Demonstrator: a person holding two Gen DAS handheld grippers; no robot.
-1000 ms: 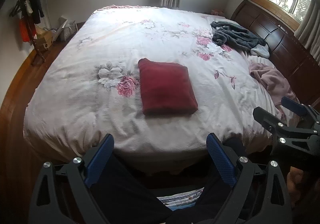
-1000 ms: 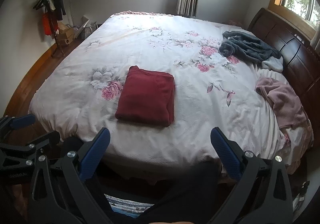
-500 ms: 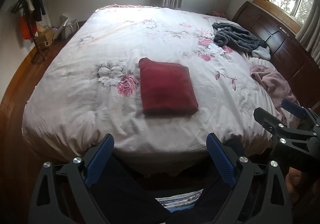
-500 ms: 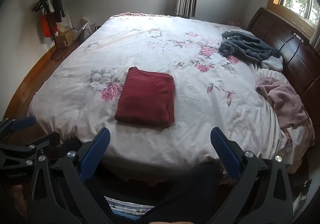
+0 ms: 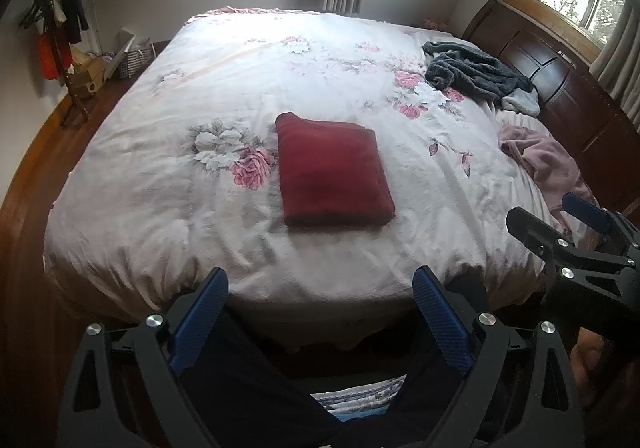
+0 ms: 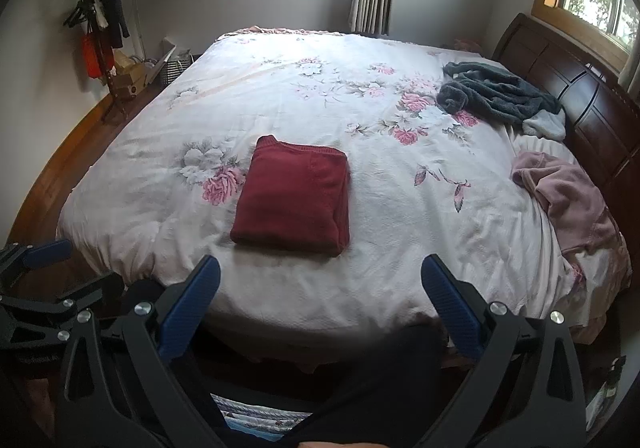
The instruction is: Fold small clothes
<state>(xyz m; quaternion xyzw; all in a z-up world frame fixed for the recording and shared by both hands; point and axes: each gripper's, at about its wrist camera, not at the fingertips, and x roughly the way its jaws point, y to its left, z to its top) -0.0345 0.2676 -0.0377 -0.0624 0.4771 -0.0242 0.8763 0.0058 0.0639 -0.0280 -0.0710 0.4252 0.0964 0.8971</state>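
Observation:
A dark red garment lies folded into a neat rectangle on the floral bedspread, near the bed's front edge. A crumpled grey garment and a crumpled pink garment lie on the right side of the bed. My left gripper hangs open below the front edge, holding nothing. My right gripper is likewise open and empty, back from the bed. Each gripper shows at the edge of the other's view.
A dark wooden headboard runs along the bed's right side. A coat stand and boxes stand by the left wall on the wooden floor. The person's dark trouser legs fill the bottom of both views.
Both grippers have drifted slightly back and up from the bed; the view has shifted a little. The clothes have not moved.

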